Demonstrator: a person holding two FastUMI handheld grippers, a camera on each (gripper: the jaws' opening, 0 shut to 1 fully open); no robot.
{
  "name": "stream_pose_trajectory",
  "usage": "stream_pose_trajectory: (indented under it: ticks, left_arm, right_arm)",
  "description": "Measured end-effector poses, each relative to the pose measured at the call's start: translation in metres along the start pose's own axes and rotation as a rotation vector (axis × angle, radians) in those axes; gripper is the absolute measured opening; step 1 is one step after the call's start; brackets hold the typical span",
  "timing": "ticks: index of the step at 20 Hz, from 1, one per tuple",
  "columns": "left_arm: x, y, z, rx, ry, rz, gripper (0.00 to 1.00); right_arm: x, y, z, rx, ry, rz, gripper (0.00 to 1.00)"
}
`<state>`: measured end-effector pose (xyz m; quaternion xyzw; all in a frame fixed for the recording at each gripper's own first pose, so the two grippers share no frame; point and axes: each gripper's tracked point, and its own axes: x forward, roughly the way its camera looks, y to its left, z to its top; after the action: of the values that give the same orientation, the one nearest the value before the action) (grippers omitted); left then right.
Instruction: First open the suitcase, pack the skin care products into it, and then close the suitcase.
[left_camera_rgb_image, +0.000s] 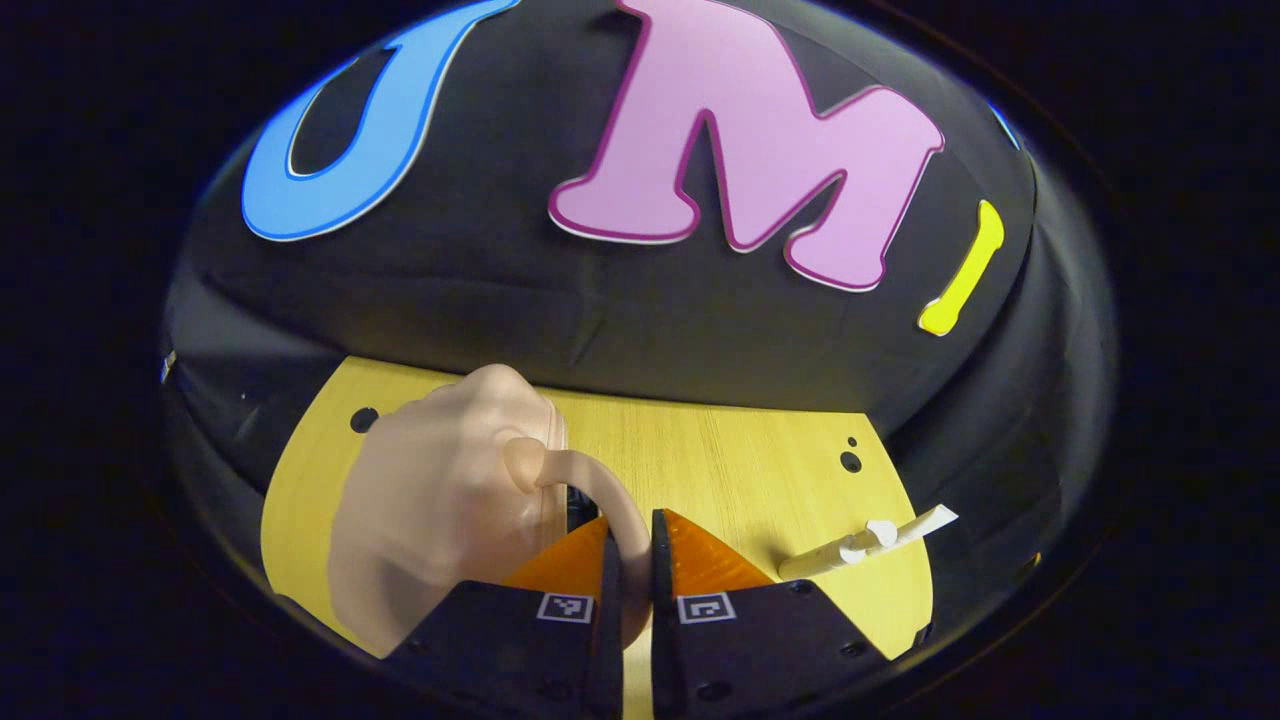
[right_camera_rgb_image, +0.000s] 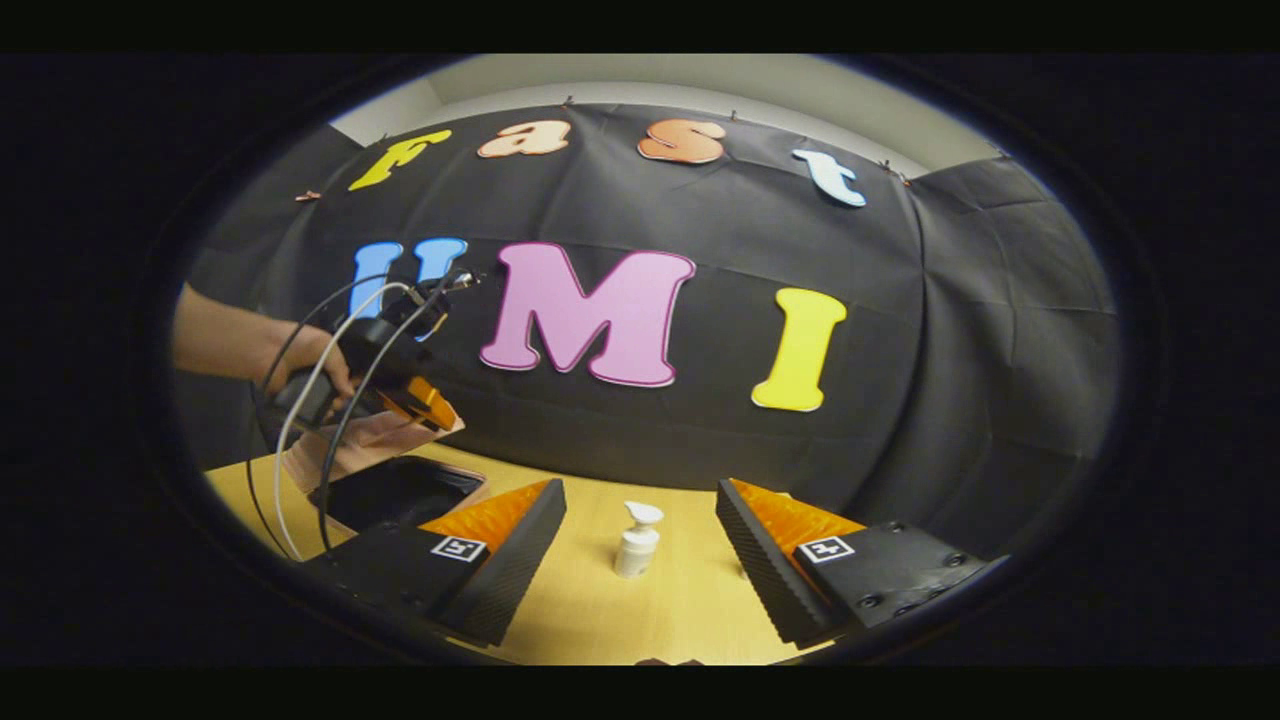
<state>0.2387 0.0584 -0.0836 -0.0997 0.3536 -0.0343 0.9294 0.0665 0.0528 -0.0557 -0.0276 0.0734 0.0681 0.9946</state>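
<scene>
A pale pink suitcase (left_camera_rgb_image: 440, 500) lies at the left of the yellow table. In the left gripper view my left gripper (left_camera_rgb_image: 630, 520) is shut on its curved pink handle (left_camera_rgb_image: 590, 475). The right gripper view shows that gripper (right_camera_rgb_image: 425, 400) held by a hand, lifting the lid (right_camera_rgb_image: 350, 445) above the dark inside of the suitcase (right_camera_rgb_image: 400, 490). A white pump bottle (right_camera_rgb_image: 637, 540) stands upright on the table, a little ahead of my right gripper (right_camera_rgb_image: 640, 545), which is open wide with nothing between its fingers. The same bottle (left_camera_rgb_image: 870, 540) appears at the right of the left gripper view.
The yellow wooden table (right_camera_rgb_image: 680, 610) has small holes near its far corners (left_camera_rgb_image: 850, 461). Cables (right_camera_rgb_image: 300, 430) hang from the left gripper over the suitcase. A person's forearm (right_camera_rgb_image: 230, 345) reaches in from the left. Black cloth closes off the back.
</scene>
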Motion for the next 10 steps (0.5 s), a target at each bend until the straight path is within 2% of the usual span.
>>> stream_pose_trajectory:
  ticks: [2, 6, 9, 10]
  left_arm:
    - [-0.027, 0.047, 0.018, 0.069, 0.006, 0.032, 0.16]
    - [-0.064, 0.143, 0.042, 0.17, 0.004, 0.159, 0.16]
    - [-0.077, 0.227, 0.048, 0.243, -0.003, 0.298, 0.16]
    - [-0.079, 0.256, 0.05, 0.268, -0.011, 0.342, 0.21]
  right_arm:
    - [-0.002, 0.017, 0.011, -0.008, -0.025, 0.02, 0.96]
    - [-0.011, 0.044, 0.015, -0.018, -0.015, 0.053, 0.96]
    - [-0.018, 0.055, 0.019, -0.046, -0.012, 0.042, 0.97]
    - [-0.02, 0.057, 0.021, -0.053, -0.013, 0.03, 0.97]
